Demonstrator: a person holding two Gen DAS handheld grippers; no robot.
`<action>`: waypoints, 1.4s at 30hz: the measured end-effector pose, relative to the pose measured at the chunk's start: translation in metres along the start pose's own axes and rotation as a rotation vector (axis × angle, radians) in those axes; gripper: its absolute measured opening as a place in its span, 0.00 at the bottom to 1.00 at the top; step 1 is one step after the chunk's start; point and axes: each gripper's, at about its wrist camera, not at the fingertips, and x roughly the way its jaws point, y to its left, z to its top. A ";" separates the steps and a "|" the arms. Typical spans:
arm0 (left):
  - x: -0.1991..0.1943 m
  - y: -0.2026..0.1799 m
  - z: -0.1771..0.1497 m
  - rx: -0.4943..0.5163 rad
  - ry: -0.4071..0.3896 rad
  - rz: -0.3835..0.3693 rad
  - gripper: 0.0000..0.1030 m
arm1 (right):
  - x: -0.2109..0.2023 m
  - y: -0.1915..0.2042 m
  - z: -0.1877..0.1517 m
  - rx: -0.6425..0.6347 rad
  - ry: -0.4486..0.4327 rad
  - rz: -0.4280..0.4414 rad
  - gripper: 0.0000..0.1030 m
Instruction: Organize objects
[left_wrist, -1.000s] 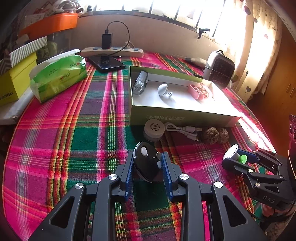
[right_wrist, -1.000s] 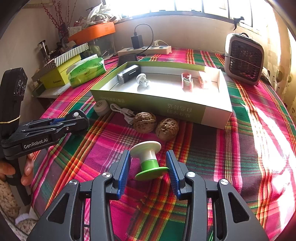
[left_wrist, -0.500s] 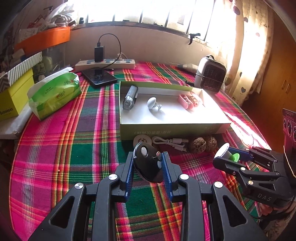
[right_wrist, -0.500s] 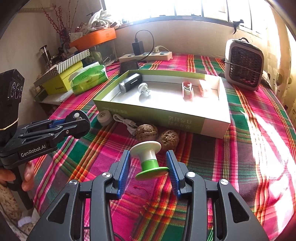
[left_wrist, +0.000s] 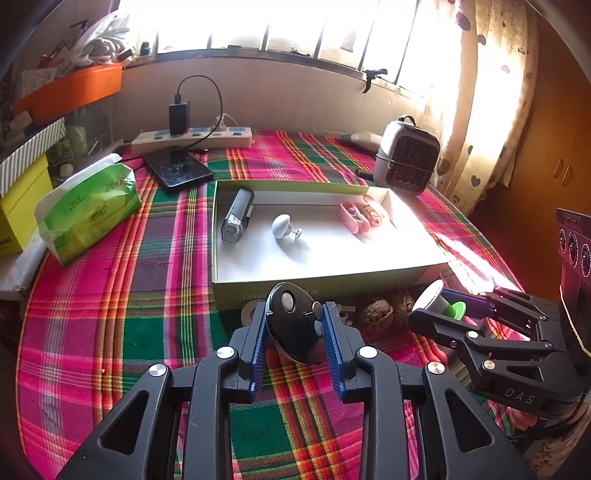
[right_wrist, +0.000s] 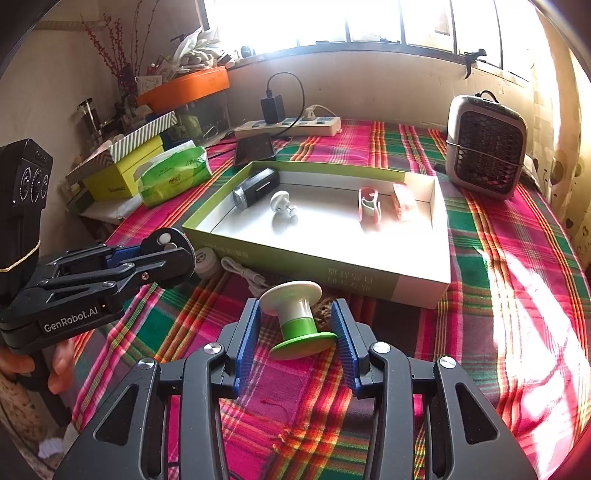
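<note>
Both grippers hang over the plaid tablecloth (left_wrist: 110, 314), just in front of the shallow green box (left_wrist: 369, 275). The left gripper (left_wrist: 295, 325) has its blue pads clamped on a black oval gadget (left_wrist: 291, 325). The right gripper (right_wrist: 295, 325) pinches a tilted white-and-green spool (right_wrist: 297, 317). Inside the box lie a flashlight (left_wrist: 236, 218), a white knob (left_wrist: 282, 225) and pink clips (left_wrist: 362, 216); walnuts (left_wrist: 380, 310) sit against its near wall

Both cameras sit on the grippers, looking forward and downward over the table (left_wrist: 110, 314) toward the window. Both views share the box (left_wrist: 325, 280) (right_wrist: 295, 258), from near, and each sees the other gripper.
</note>
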 end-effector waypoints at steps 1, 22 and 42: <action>0.000 0.000 0.001 0.001 0.000 -0.001 0.26 | 0.000 -0.001 0.001 0.001 -0.001 -0.001 0.40; 0.021 0.000 0.031 0.001 0.000 -0.003 0.26 | 0.009 -0.014 0.037 -0.001 -0.022 -0.018 0.40; 0.058 0.012 0.054 -0.026 0.032 0.005 0.26 | 0.056 -0.033 0.089 0.001 0.023 -0.014 0.40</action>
